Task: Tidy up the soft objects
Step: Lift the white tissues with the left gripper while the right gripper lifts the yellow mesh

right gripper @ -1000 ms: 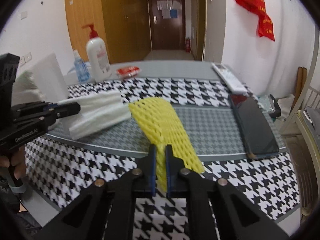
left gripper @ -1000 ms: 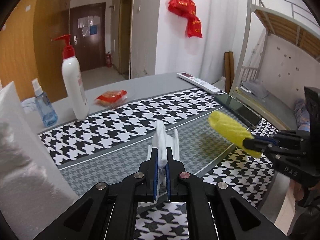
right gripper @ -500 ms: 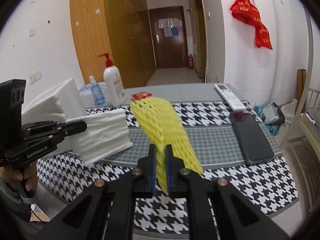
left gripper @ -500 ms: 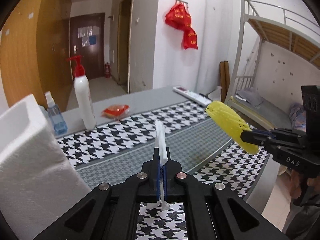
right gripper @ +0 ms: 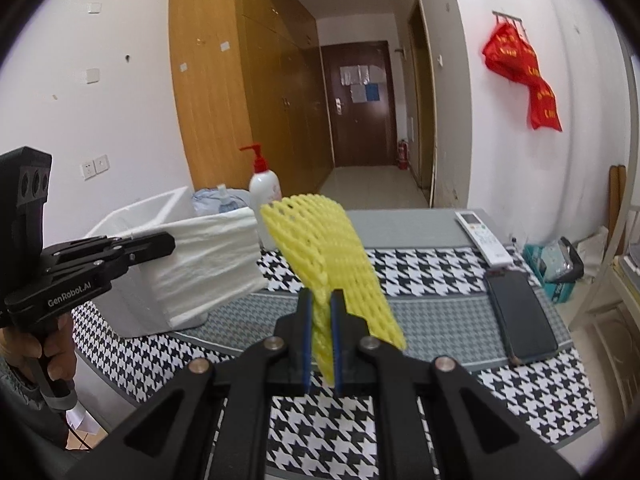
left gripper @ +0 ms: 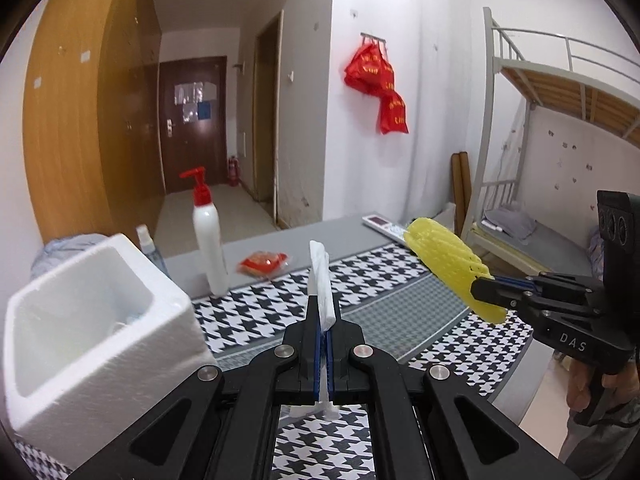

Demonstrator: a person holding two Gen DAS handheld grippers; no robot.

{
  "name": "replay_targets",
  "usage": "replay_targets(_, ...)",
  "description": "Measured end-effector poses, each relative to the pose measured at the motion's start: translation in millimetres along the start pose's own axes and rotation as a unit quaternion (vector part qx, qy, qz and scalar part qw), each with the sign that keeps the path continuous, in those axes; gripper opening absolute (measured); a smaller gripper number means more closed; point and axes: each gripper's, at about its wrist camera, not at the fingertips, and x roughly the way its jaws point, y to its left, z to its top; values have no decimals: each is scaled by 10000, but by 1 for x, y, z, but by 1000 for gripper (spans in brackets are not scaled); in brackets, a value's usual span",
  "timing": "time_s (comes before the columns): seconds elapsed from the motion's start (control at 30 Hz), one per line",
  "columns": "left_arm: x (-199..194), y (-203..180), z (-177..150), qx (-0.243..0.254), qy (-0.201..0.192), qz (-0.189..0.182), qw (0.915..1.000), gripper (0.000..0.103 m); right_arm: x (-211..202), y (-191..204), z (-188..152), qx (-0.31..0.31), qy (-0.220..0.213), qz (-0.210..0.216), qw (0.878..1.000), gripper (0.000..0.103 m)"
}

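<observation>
The white cloth and the yellow net hang in the air over the table, pinched tight in the left gripper and right gripper, and could slip before reaching the white box at the table's left edge.

The left claw is clamping a folded white foam sheet edge-on above the houndstooth-patterned tabletop. A white foam box is sitting at left. The right claw is gripping a yellow foam net sleeve.
</observation>
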Motion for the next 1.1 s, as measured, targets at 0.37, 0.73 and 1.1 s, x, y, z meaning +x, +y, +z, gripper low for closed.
replay_targets(0.37, -30, 13, 19, -6, -388, 269, 9989, 2, -13, 16, 19, -56, -380, 216, 9990, 11)
replay_targets(0.73, -54, 24, 30, -107, -694, 593, 9958, 2, -10, 39, 35, -282, -564, 546, 9965, 11)
replay_targets(1.1, -78, 51, 36, -269, -933, 1108, 9891, 2, 1, 65, 48, -502, -637, 928, 9924, 11)
